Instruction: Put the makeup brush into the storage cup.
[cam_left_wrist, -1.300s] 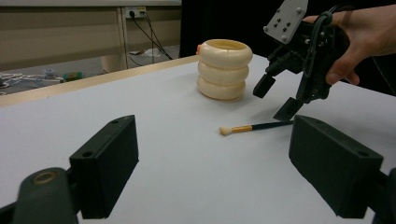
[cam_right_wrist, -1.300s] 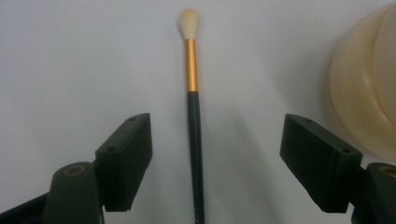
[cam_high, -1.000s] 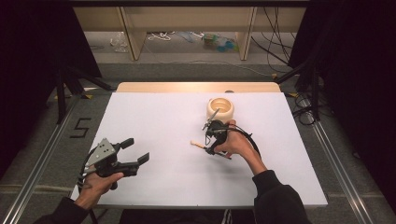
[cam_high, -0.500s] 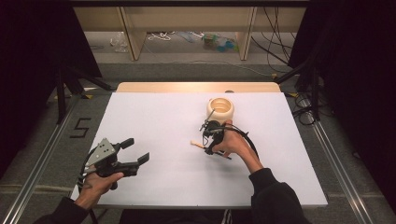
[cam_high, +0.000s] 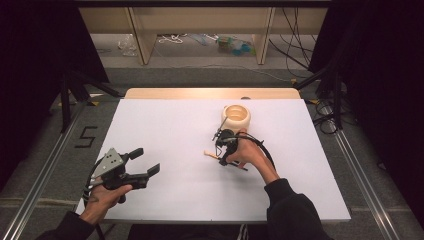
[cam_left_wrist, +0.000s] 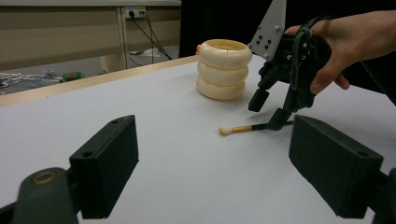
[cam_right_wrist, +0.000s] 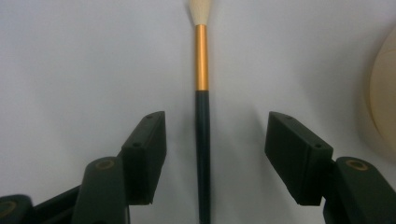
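Note:
A makeup brush (cam_high: 210, 154) with a black handle, gold ferrule and pale tip lies flat on the white table (cam_high: 165, 125). My right gripper (cam_high: 223, 150) points down over it. In the right gripper view the handle (cam_right_wrist: 202, 121) runs between the two jaws with a gap on each side. The right gripper (cam_right_wrist: 215, 140) is open and its jaws have just been closing around the handle. A cream ringed holder (cam_high: 236, 117) stands just beyond. My left gripper (cam_high: 146, 161) rests open near the front left with nothing in it (cam_left_wrist: 212, 168). From it I see the brush (cam_left_wrist: 238, 129), the holder (cam_left_wrist: 223, 70) and the right gripper (cam_left_wrist: 267, 114).
The holder's curved side (cam_right_wrist: 385, 93) sits close on the right in the right gripper view. A wooden strip (cam_high: 210, 93) borders the table's far edge. Metal rails (cam_high: 45, 165) run along both sides, with cables on the floor behind.
My right gripper has shifted slightly left, settling lower over the brush. The left gripper and the holder have stayed where they were.

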